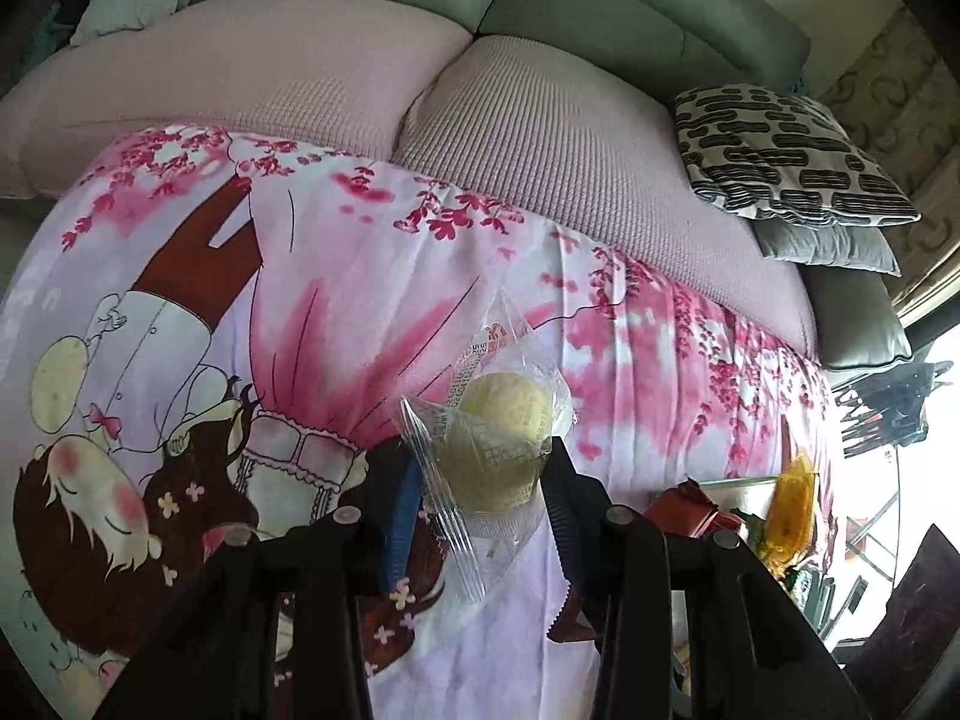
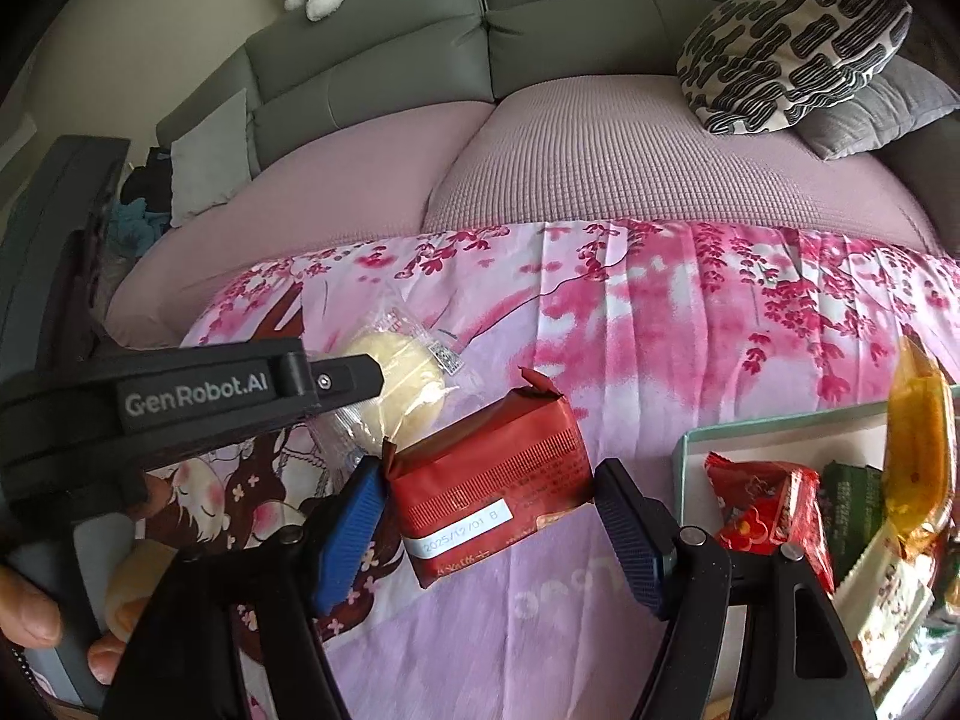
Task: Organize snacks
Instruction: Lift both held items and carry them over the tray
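Looking along the left gripper [image 1: 486, 480], its fingers are clamped on a clear-wrapped pale bun [image 1: 498, 450], held over the pink printed cloth [image 1: 360, 300].

From the right wrist, the right gripper [image 2: 489, 516] stands apart, straddling a red snack packet [image 2: 492, 480] whose long axis runs across the gap between the fingers; the snack box [image 2: 780, 426] lies just to its right, nearer this arm.

Soft daylight (blown-out right), fisheye warp

a grey sofa [image 2: 540, 6] with pink seat covers [image 2: 600, 150]; patterned cushion [image 2: 786, 54]; bright daylight right.
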### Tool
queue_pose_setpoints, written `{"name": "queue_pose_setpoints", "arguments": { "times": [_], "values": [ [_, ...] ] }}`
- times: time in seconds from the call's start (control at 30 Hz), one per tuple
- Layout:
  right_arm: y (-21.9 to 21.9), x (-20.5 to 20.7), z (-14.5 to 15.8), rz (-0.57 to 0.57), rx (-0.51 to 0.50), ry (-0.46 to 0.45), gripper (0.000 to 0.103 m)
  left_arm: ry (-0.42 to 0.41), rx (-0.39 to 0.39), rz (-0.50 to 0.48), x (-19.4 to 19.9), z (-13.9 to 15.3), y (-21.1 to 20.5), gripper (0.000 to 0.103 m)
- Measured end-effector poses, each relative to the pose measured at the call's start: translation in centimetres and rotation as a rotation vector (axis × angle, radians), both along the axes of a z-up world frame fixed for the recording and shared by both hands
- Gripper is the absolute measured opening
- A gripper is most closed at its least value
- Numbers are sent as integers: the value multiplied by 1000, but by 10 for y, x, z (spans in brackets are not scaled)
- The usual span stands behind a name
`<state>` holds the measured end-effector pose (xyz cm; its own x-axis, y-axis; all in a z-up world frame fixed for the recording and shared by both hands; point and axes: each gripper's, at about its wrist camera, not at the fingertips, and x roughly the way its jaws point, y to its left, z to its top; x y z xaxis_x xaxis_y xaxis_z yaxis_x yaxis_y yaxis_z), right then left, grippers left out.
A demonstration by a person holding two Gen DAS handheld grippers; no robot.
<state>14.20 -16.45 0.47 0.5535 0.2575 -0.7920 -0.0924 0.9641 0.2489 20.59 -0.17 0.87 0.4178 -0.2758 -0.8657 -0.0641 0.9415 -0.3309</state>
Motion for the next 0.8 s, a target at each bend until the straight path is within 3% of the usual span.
{"name": "queue_pose_setpoints", "arguments": {
  "times": [0.17,0.43,0.8],
  "values": [
    [-6,-13,2,-34,-50,1,74,-36,-33,-1,-17,17,2,41],
    [-26,-42,2,-82,-20,20,74,-69,-57,3,-54,27,8,41],
    [-61,-107,7,-184,17,-13,74,-110,-66,-103,-105,20,-24,41]
  ]
}}
